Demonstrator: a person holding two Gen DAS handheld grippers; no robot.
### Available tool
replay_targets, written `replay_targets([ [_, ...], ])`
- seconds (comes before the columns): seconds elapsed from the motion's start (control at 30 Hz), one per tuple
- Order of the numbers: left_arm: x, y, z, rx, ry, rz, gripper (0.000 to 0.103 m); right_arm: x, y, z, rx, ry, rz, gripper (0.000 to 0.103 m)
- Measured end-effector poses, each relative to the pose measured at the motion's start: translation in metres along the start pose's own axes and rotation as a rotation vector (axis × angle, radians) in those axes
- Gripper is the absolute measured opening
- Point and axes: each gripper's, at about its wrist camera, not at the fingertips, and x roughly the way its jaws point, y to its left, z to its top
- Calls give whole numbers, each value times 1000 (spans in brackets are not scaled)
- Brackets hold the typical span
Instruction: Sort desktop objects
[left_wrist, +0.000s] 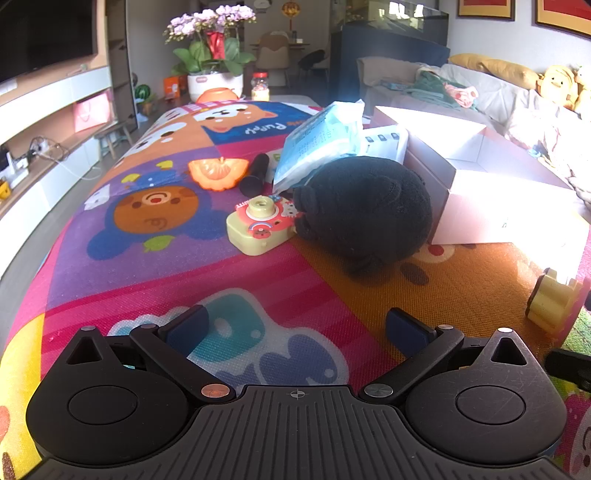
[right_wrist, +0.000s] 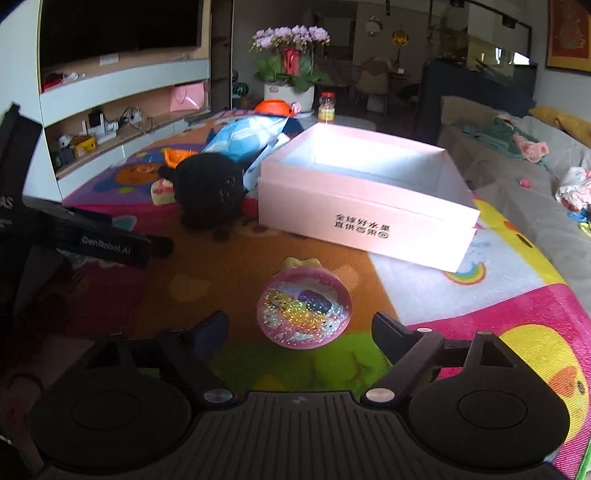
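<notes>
pink box (right_wrist: 365, 206) sits open, interior looks bare; left gripper (left_wrist: 295, 328) and right gripper (right_wrist: 299, 328) both spread, empty.

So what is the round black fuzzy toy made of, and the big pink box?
The round black fuzzy toy looks like soft plush fabric: its surface is matte and nappy, with no shine. The big pink open box looks like smooth cardboard: flat thin walls, crisp folded edges and printed black characters on its side.

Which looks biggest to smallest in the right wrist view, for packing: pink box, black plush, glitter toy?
1. pink box
2. black plush
3. glitter toy, though it lies nearest the camera, so 2 and 3 are unsure.
</notes>
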Motion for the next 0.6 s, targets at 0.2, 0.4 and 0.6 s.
replay_targets([
  [0.2, 0, 0, 0, 0, 0, 0, 103, 5, -11, 10, 61, -4, -21, 56],
  [0.4, 0, 0, 0, 0, 0, 0, 103, 4, -2, 25, 3, -41, -40, 54],
  [0.6, 0, 0, 0, -3, -1, -3, 103, 7, 2, 18, -6, -38, -38, 50],
])
